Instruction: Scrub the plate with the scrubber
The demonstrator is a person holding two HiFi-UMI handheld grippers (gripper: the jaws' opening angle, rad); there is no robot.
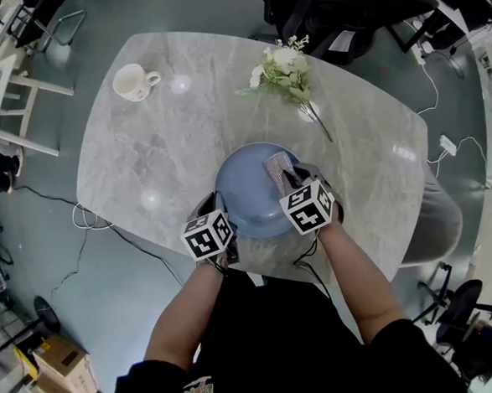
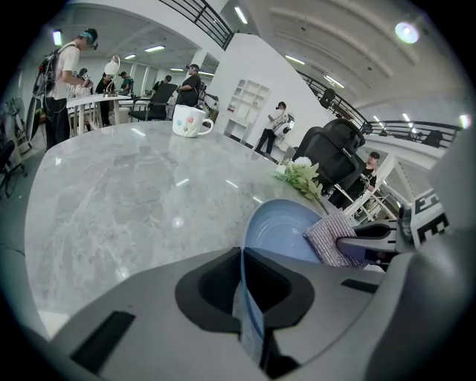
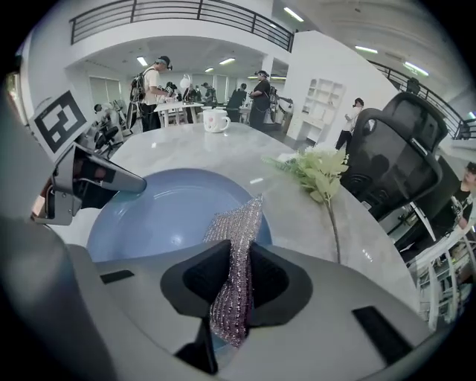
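Broadly, table: pale grey marble top with rounded corners. It bears the plate, the flowers and the mug.
Person: stands at the near edge in a dark top with bare forearms, and has a gripper in each hand.
Plate: blue and round, at the near edge of the table just before the person. Its near-left rim sits between the left jaws. Whether it lies flat cannot be told.
Flowers: a white and green sprig lying on the table beyond the plate. Its stem runs toward the plate's right side but stays apart from it.
Mug: white, at the far left of the table, well apart from the plate.
Left gripper: jaws almost together, pinching the plate's thin rim.
Right gripper: jaws narrow, clamped on the scrubber above the plate's right side.
Scrubber: a silvery purple mesh pad that sticks out ahead of the right jaws. Its free end is over the plate's right inner side near the rim. Whether it presses there cannot be told.
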